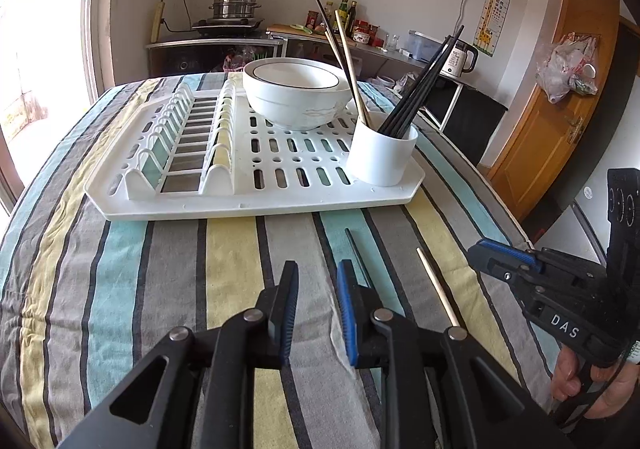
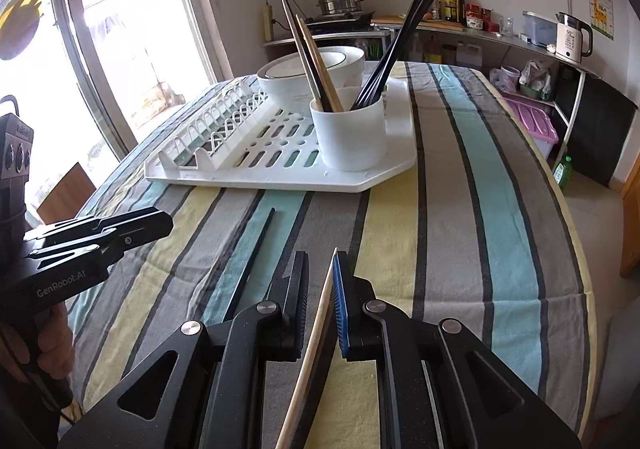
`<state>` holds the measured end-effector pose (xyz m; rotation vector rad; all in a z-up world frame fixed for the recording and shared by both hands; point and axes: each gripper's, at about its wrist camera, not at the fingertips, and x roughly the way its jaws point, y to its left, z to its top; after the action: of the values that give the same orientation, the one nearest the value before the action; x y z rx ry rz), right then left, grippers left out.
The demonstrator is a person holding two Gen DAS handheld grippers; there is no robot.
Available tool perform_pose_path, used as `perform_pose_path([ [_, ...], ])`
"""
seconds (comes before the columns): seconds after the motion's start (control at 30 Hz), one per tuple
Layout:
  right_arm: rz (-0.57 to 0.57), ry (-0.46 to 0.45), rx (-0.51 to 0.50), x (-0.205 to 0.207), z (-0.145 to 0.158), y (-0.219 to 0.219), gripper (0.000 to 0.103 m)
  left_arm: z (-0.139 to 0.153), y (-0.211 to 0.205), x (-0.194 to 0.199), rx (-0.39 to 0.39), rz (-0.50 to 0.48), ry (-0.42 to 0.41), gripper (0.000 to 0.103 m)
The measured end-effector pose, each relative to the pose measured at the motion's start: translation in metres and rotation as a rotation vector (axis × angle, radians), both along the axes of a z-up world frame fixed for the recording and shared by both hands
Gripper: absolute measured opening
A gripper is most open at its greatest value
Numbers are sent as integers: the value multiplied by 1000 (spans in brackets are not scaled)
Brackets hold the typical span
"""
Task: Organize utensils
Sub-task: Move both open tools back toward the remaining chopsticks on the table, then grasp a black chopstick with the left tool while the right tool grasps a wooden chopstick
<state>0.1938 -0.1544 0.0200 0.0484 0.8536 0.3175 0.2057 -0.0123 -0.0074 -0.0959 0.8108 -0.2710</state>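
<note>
While most of the chopsticks already stand in the white utensil cup [image 1: 382,155] at the near corner of the drying rack [image 1: 256,205], two remain flat on the striped bench cloth [image 1: 160,269]. So the job looks mostly done, with the last pair left to collect.

Black chopstick [image 1: 357,257]: lies on the cloth just ahead of the left hand-held gripper [image 1: 318,313], running up past its right finger toward the rack. Jaws stand partly apart with nothing between them; only cloth shows in the gap. Not yet grasped.

Pale wooden chopstick [image 2: 316,345]: sits in the gap of the right hand-held gripper [image 2: 321,301], lying close against the blue pad. Jaws narrow but a sliver of space shows on the black-pad side, so I cannot tell whether it is pinched or merely straddled. It appears to lie on the cloth, not lifted.

Cup contents: a bundle of black chopsticks [image 2: 400,45] leaning to one side, a few wooden and dark ones [image 2: 312,61] leaning the other. White bowl [image 1: 296,93] sits on the rack behind the cup, beyond both hand-held grippers.

Judgement: remaining work is closing on each stray stick, lifting, and dropping both into the cup. Thin sticks on soft cloth may roll or slip from the pads.
</note>
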Motion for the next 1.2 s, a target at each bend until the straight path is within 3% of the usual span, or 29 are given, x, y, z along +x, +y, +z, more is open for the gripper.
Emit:
perform_pose_path([
  [0.43, 6, 97, -73, 23, -30, 11, 12, -11, -8, 27, -12, -24, 63, 22],
  [0.77, 10, 88, -105, 24, -30, 8, 5, -24, -34, 52, 6, -63, 129, 22],
  [1.0, 1, 88, -98, 25, -30, -1, 5, -35, -54, 68, 53, -60, 182, 22],
  [1.2, -8, 87, -87, 27, -30, -7, 4, -33, -72, 67, 130, -58, 153, 22],
])
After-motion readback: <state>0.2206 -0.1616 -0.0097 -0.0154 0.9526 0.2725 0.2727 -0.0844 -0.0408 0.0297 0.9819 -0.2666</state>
